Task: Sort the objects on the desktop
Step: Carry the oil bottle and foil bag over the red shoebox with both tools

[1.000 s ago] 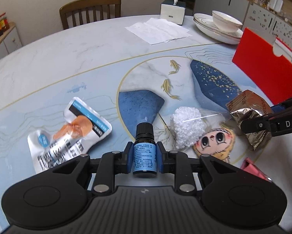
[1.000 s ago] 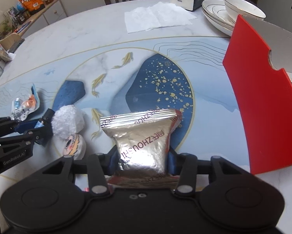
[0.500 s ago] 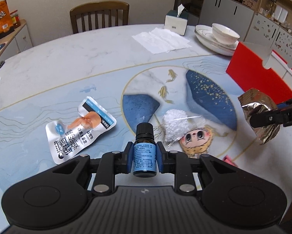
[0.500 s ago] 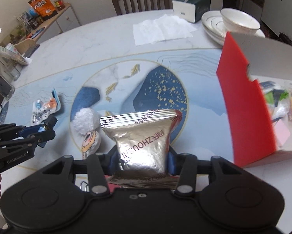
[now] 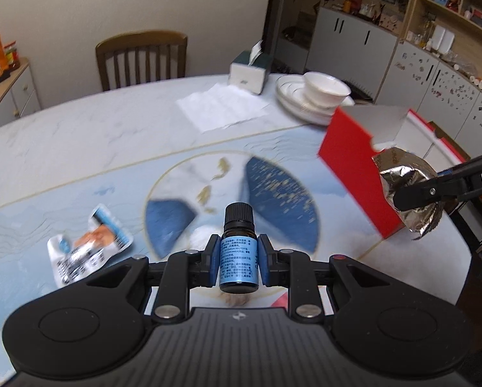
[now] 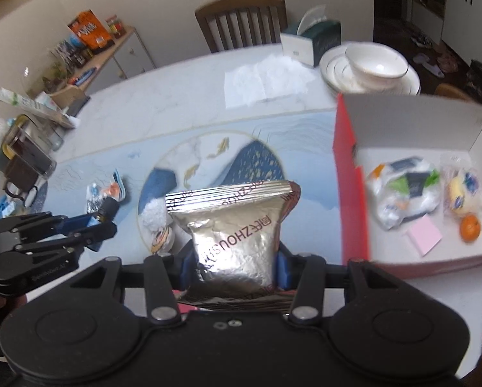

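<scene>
My left gripper (image 5: 237, 262) is shut on a small dark bottle (image 5: 238, 251) with a blue label and black cap, held upright above the table. My right gripper (image 6: 234, 266) is shut on a silver foil snack packet (image 6: 237, 229), which also shows at the right of the left wrist view as the foil packet (image 5: 408, 190). An open red box (image 6: 350, 193) with a white inside stands at the right and holds wrapped snacks, an orange (image 6: 470, 227) and a pink note (image 6: 424, 234). On the table lie a white pouch (image 5: 86, 254) and a fluffy doll (image 6: 157, 225).
Stacked white plates with a bowl (image 5: 324, 88), a tissue box (image 5: 249, 71) and white paper napkins (image 5: 223, 106) sit at the table's far side. A wooden chair (image 5: 141, 58) stands behind. A dark mug (image 6: 22, 164) and clutter occupy the left edge in the right wrist view.
Both grippers have risen with their loads, so the table looks smaller and farther. The red box's inside has come into the right wrist view.
</scene>
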Motion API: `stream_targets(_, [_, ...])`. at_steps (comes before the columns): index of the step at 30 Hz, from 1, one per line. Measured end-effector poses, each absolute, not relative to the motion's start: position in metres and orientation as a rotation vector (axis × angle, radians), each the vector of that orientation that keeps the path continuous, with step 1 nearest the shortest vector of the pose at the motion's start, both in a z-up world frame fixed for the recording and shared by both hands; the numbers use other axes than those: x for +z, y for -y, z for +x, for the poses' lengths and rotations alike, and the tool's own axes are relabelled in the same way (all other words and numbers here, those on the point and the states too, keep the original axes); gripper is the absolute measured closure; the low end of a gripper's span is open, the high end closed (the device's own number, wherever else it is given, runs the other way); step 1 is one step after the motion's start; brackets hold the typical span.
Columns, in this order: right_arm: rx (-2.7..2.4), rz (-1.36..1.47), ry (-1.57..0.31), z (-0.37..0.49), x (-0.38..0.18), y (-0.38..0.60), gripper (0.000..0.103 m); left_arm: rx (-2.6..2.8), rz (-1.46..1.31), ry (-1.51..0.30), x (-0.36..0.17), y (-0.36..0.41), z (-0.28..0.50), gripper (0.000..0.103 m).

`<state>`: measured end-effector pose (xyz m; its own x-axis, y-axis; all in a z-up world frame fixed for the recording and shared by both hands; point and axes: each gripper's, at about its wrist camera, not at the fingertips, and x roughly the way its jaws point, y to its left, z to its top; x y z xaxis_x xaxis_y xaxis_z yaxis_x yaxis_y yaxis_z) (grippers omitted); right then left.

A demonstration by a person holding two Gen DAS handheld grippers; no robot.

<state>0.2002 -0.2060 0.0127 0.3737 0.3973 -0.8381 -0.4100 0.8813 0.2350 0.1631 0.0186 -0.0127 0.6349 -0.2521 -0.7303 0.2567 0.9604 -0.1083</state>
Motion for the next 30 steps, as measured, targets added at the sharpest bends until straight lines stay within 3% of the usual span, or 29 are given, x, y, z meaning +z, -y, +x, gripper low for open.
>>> stream_targets(10, [0.47,-0.004,-1.011,0.23,0.033,0.277,0.056,-0.324,0.032,-0.779,0.012,0.05,0.172,0.08])
stream_targets(30, [0.365,0.029,-1.0,0.286,0.024,0.41,0.056,-0.423,0.11,-0.753,0.024,0.184,0.21,0.08])
